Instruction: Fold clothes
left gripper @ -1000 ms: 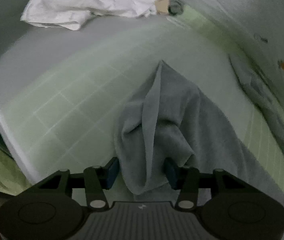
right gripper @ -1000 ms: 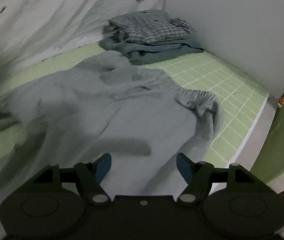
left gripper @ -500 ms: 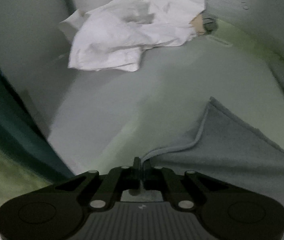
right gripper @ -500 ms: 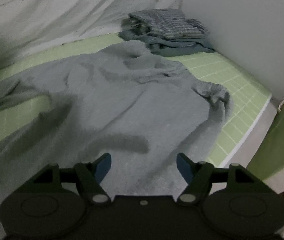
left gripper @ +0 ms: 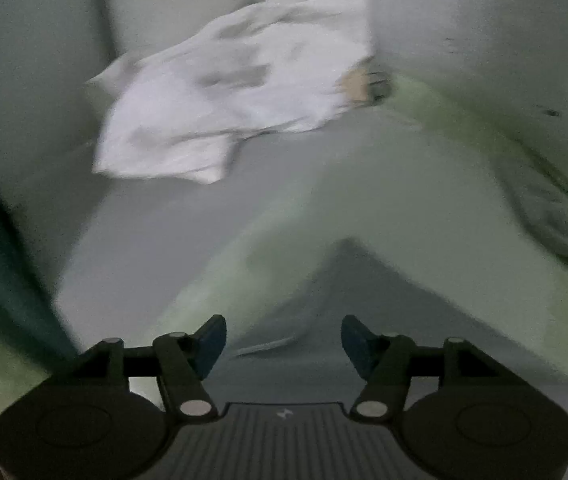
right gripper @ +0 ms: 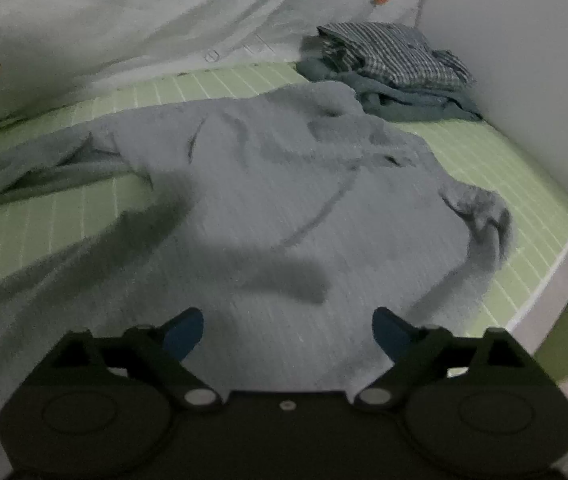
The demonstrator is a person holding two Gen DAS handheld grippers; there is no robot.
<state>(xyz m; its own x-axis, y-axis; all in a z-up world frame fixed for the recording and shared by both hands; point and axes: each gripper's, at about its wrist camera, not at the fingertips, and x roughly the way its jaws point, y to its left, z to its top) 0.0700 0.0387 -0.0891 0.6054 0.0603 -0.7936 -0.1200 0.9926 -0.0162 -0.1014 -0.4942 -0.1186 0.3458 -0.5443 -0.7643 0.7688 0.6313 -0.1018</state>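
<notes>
Grey garment (right gripper: 284,200) is spread on the green mat (right gripper: 484,152), beside a folded pile (right gripper: 396,64). Both the left gripper (left gripper: 283,338) and right gripper (right gripper: 287,330) are held above it, fingers apart, nothing gripped.

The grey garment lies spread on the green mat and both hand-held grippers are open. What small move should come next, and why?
Probably lower the right hand-held gripper and pinch the grey garment at its bunched right edge, because it lies unfolded on the green mat and the left hand-held gripper holds nothing.
</notes>
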